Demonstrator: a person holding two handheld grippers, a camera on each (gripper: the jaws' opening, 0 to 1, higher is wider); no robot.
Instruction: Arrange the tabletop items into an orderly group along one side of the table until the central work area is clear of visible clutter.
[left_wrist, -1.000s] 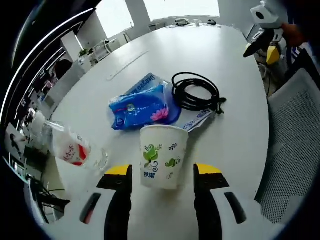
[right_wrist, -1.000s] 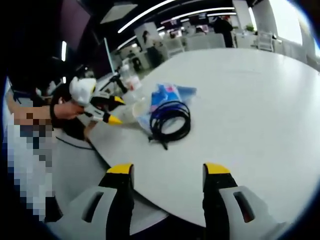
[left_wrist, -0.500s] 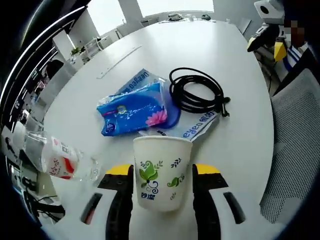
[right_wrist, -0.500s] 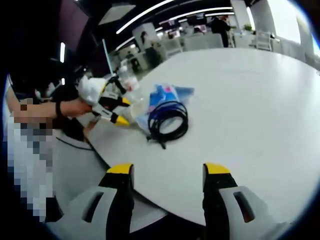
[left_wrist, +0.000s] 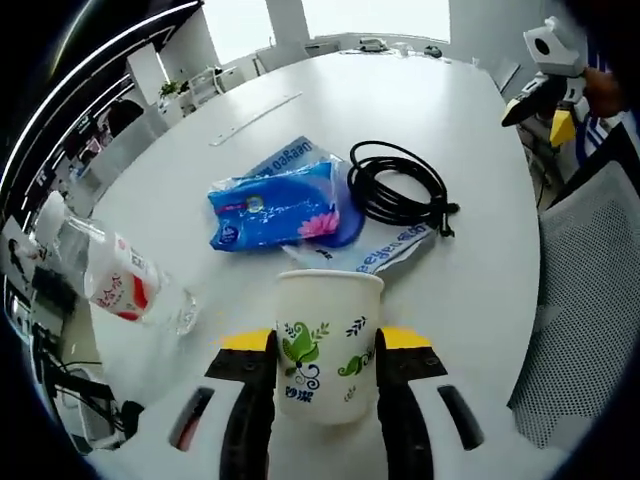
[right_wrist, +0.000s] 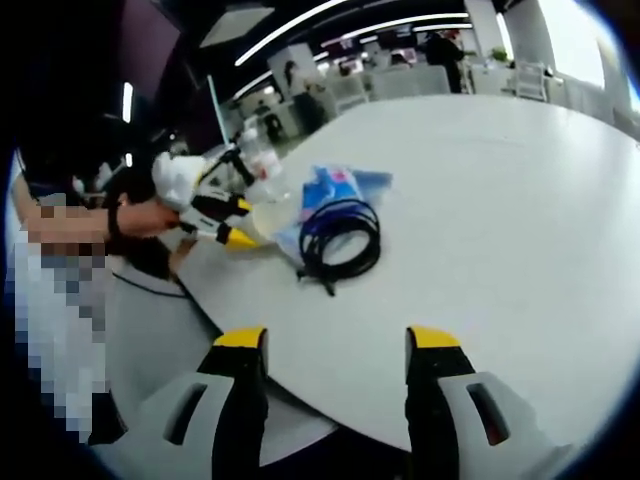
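Note:
A white paper cup with green leaf prints stands upright between the jaws of my left gripper, which press on both its sides. Behind it lie a blue tissue pack on a white printed wrapper, a coiled black cable and, to the left, a clear plastic bottle on its side. My right gripper is open with nothing in it, off the table's edge. From there I see the cable, the blue pack and the left gripper in a hand.
The white oval table stretches far beyond the items, bare towards the windows. A grey mesh chair stands at its right edge. The right gripper shows at the upper right. Office desks and chairs stand past the table.
The left gripper's jaws have closed in from beside the cup onto its sides. The left view has shifted a little. The right gripper has stayed put.

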